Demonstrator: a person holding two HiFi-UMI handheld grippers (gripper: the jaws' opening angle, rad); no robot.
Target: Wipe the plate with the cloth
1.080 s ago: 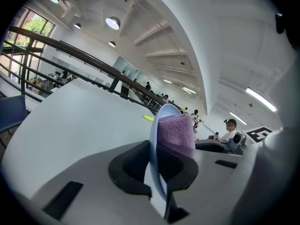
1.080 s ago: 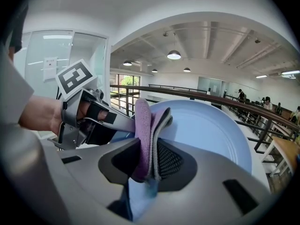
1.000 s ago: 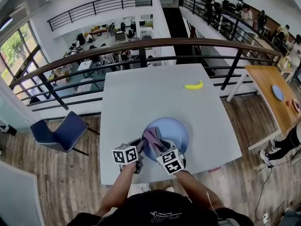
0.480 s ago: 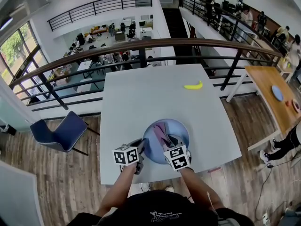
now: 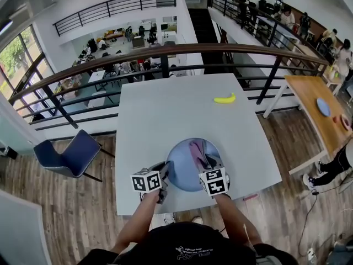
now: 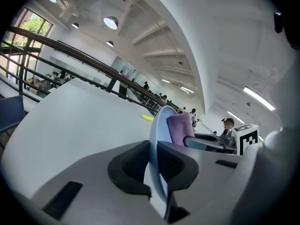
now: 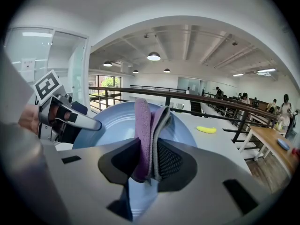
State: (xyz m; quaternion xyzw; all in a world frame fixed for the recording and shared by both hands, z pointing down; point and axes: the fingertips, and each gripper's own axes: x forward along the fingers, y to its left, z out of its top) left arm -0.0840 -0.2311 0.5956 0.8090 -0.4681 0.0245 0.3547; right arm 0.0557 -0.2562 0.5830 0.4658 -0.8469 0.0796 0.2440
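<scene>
A pale blue plate (image 5: 185, 167) lies near the front edge of the white table (image 5: 165, 112). My left gripper (image 5: 164, 177) grips the plate's left rim (image 6: 157, 121); its jaws are opening slightly, with the rim still between the pads. My right gripper (image 5: 208, 162) is shut on a folded purple cloth (image 5: 197, 148), which it presses on the right part of the plate. In the right gripper view the cloth (image 7: 143, 121) stands up between the jaws over the plate (image 7: 112, 121), and the left gripper (image 7: 77, 121) shows at the left.
A yellow banana (image 5: 224, 99) lies on the table's far right part. A metal railing (image 5: 165, 54) runs behind the table, with a drop to a lower floor. A blue chair (image 5: 74, 153) stands at the left, and a wooden table (image 5: 320, 112) at the right.
My right gripper has carried the cloth across the plate from its left part to its right part. The left gripper and the plate have stayed where they were.
</scene>
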